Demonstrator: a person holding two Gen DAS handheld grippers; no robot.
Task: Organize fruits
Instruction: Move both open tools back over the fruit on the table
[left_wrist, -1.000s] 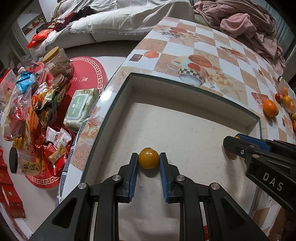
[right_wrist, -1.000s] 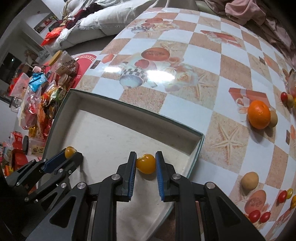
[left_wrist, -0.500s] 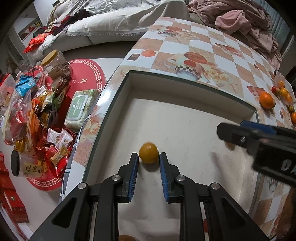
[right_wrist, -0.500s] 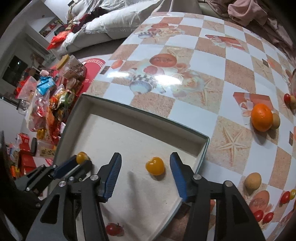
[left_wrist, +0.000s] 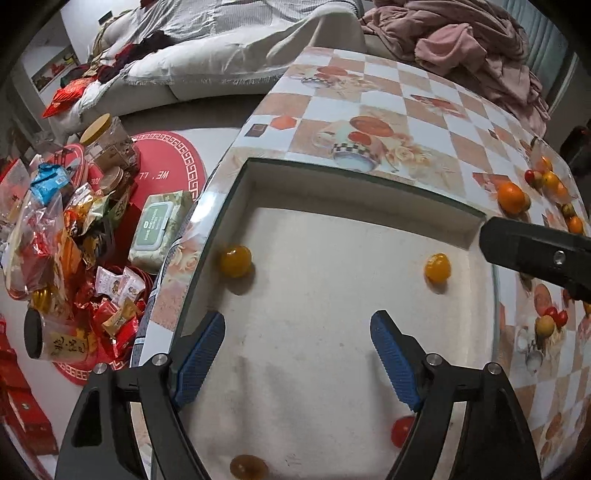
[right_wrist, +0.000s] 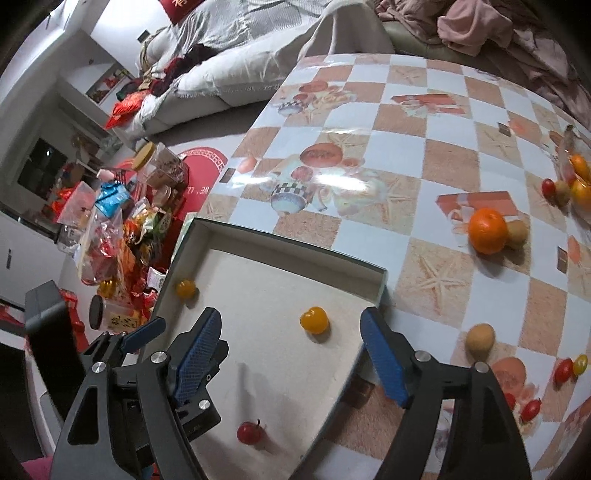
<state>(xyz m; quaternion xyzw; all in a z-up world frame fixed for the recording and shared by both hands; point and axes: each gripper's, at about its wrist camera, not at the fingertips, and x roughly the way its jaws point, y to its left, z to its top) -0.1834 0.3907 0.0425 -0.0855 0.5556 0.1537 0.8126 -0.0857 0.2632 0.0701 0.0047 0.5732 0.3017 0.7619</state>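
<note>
Both grippers have just been opening, and nothing sits between either pair of jaws now. The left gripper (left_wrist: 297, 354) stands released above the box (left_wrist: 369, 184), and the yellow tomato (left_wrist: 235, 261) it carried a second ago now lies free on the box floor, close to the left wall and clear of the pads. The right gripper (right_wrist: 291, 350) is likewise spread wide and has lifted a little; its own yellow tomato (right_wrist: 314, 319) rests on the floor of the box toward the right side, ahead of the open fingers and touching neither. A red tomato (right_wrist: 250, 432) lies nearer the front of the box, and the left view shows a brownish fruit (left_wrist: 248, 466) at the near edge, half cut off. So this double drop looks finished: two more pieces are in the box. Much is left, though. On the checked table (right_wrist: 369, 118) to the right, the orange (right_wrist: 487, 230), a brown fruit (right_wrist: 479, 338) and several small tomatoes (right_wrist: 569, 369) sit outside the box, so the likely next step is a reach back to that side.
</note>
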